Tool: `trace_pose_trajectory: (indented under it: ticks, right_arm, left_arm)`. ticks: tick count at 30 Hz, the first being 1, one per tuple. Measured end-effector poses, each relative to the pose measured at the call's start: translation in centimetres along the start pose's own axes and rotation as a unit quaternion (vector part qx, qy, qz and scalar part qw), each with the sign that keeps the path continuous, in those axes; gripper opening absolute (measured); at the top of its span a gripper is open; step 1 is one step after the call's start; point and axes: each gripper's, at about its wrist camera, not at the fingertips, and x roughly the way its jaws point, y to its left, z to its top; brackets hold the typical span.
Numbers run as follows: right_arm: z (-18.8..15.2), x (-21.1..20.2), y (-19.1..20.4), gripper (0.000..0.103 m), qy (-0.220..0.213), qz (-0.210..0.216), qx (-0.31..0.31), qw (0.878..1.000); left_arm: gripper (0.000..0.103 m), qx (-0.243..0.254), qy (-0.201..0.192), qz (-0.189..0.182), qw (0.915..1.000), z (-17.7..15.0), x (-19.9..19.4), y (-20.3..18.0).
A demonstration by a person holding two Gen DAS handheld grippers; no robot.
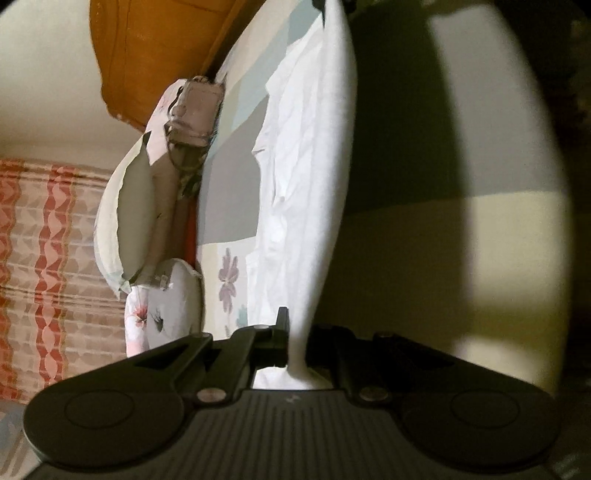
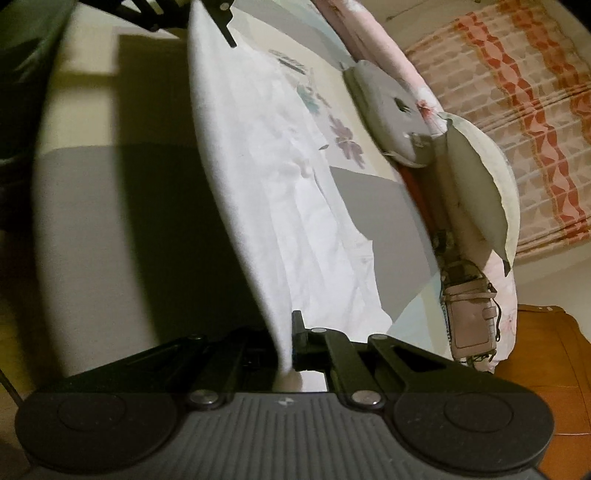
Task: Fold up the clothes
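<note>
A white garment (image 1: 306,177) is stretched in the air between my two grippers, above a bed. In the left wrist view my left gripper (image 1: 297,343) is shut on one end of the cloth, which bunches between its fingers. The far end runs up to the other gripper (image 1: 334,5) at the top edge. In the right wrist view my right gripper (image 2: 286,343) is shut on the white garment (image 2: 266,177), and the left gripper (image 2: 218,14) pinches the far end at the top. The cloth hangs slightly slack and casts a dark shadow on the bed.
The bed sheet (image 1: 229,184) is patterned with grey, cream and pale blue blocks and flowers. Pillows (image 2: 476,173) and a pinkish bag (image 2: 471,314) lie at the bed's edge. An orange wooden piece of furniture (image 1: 155,48) and a patterned curtain (image 2: 517,99) stand beyond.
</note>
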Motion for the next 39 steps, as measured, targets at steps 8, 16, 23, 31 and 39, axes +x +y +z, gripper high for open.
trace_pose_trajectory:
  ticks: [8,16,23,31,39]
  right_arm:
    - [-0.4,-1.6,3.1,0.005,0.014,0.031,0.022,0.999]
    - [-1.9,-3.3,2.1,0.022,0.030,0.101,0.103,0.989]
    - [-3.6,-7.9,-2.4,0.054,-0.019,0.162,0.216,0.963]
    - [-4.1,-3.4,-3.5,0.055,-0.019,0.130,0.407,0.904]
    - [-8.1,-1.5,-0.5,0.056,0.019,0.107,0.517,0.849]
  left_arm:
    - [0.002,-0.011,0.004,-0.030,0.9995,0.0,-1.7,-2.9]
    - [0.009,-0.105,0.003,-0.137,0.9850,-0.9,-4.2,-1.9]
    - [0.011,-0.287,-0.033,-0.183,0.9395,-3.8,-7.1,5.1]
    - [0.024,-0.450,0.009,-0.187,0.8732,-3.9,-1.1,5.6]
    - [0.044,-0.549,0.080,-0.203,0.8066,-7.5,-1.3,2.6]
